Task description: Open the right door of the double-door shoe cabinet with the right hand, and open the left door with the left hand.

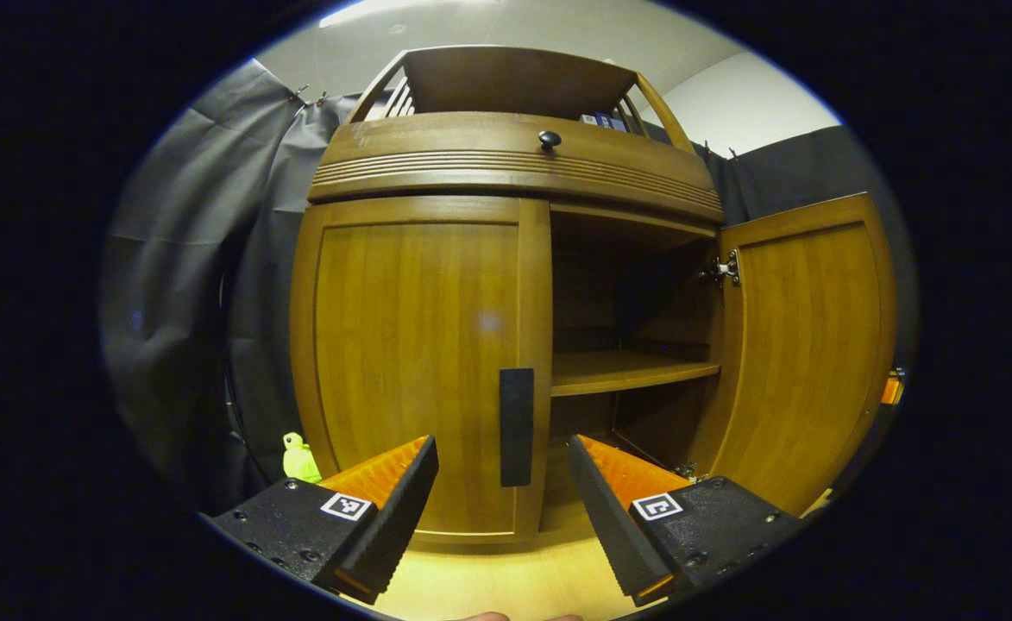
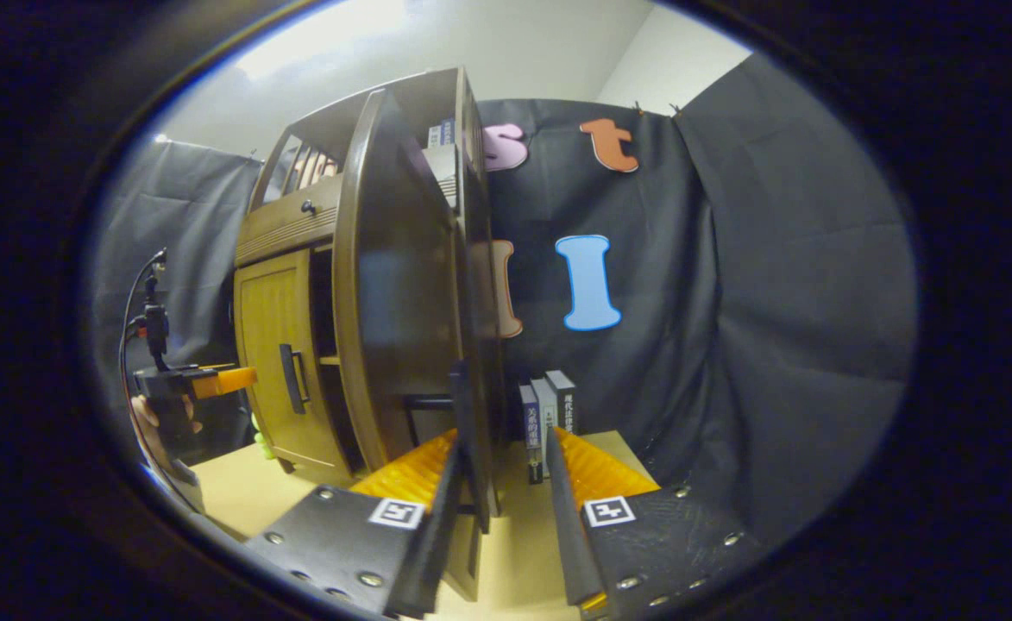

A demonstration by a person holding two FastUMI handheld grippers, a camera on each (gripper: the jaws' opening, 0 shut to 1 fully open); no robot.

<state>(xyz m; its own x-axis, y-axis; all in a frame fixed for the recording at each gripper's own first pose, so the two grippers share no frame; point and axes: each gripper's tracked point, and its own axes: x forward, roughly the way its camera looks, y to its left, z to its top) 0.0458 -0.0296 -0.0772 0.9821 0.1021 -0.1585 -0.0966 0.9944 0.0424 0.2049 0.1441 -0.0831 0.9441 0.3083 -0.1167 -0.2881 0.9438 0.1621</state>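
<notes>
We judge the first half done: the curved brown wooden right door (image 1: 803, 345) of the shoe cabinet (image 1: 506, 155) stands swung wide, and our right gripper (image 2: 501, 483) has its fingers spread either side of that door's black bar handle (image 2: 462, 423), not pressing it. The matching left door (image 1: 419, 362) is closed. Our left gripper (image 1: 501, 496) hangs wide open just before its black vertical handle (image 1: 516, 427); next we should advance, close on it and pull. Upright books (image 2: 547, 414) stand on the tabletop beside the cabinet, spine lettering too small to read.
</notes>
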